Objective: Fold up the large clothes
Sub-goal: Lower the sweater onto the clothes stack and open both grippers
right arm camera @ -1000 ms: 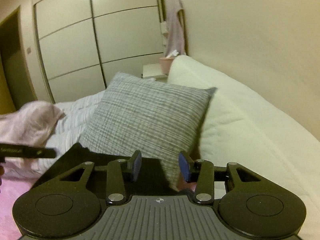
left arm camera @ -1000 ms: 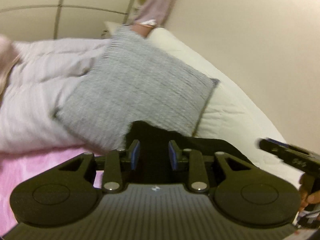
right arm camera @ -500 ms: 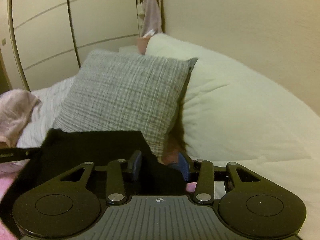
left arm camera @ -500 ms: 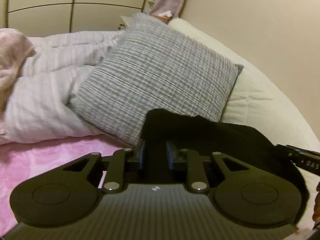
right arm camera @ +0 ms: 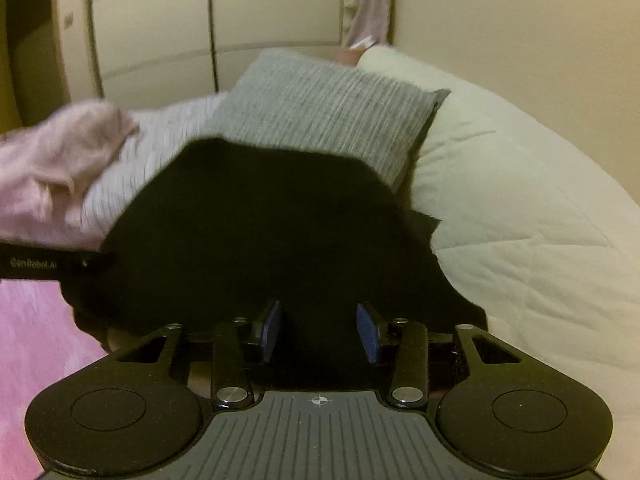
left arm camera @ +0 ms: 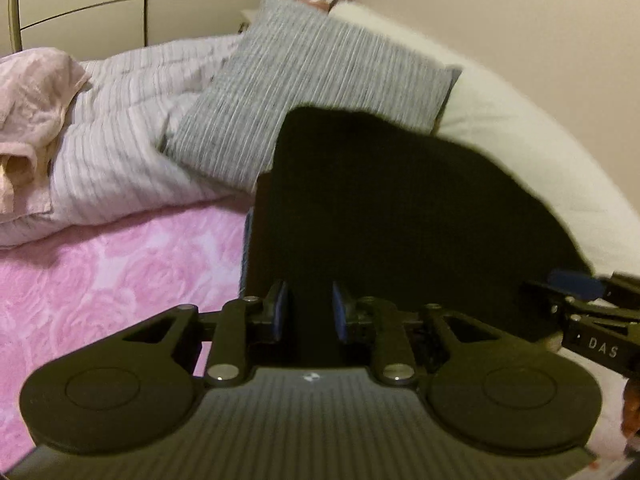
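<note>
Left tool clamped on black garment, right tool apart over it, right view alone shows wardrobe

A home bedroom: a bed with pink floral sheet, grey pillow, and wardrobe doors.

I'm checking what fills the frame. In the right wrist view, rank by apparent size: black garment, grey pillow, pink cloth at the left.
1. black garment, though it hangs nearest the camera, which inflates it.
2. grey pillow, partly hidden behind the garment.
3. pink cloth, cut off by the frame edge.
</note>
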Action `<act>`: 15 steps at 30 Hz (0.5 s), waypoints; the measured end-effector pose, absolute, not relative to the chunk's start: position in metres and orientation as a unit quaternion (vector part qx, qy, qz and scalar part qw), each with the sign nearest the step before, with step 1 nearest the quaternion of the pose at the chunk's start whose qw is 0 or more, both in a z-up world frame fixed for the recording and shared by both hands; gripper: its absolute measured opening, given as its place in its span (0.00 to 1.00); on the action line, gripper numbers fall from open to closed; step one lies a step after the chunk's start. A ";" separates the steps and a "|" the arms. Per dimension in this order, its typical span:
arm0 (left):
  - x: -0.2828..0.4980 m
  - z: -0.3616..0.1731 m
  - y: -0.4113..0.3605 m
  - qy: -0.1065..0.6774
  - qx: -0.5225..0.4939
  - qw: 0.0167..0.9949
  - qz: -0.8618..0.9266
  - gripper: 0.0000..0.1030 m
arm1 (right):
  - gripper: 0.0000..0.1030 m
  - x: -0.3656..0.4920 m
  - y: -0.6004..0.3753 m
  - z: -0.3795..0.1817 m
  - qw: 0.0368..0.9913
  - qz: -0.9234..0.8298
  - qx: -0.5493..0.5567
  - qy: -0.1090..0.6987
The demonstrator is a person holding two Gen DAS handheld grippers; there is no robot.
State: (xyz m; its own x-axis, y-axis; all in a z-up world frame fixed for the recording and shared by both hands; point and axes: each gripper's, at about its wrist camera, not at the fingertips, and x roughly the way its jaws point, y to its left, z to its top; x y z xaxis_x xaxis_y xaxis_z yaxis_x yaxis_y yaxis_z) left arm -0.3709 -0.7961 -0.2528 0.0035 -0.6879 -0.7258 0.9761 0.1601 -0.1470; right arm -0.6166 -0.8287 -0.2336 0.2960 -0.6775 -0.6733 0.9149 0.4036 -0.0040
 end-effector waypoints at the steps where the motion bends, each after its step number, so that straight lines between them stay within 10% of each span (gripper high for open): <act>1: -0.372 -0.252 -0.797 0.348 0.209 0.678 -0.612 0.20 | 0.38 -0.616 -0.832 -0.231 0.777 -0.509 0.203 0.309; 15: -0.385 -0.176 -0.752 0.356 0.230 0.661 -0.619 0.45 | 0.64 -0.635 -0.785 -0.161 0.762 -0.512 0.291 0.269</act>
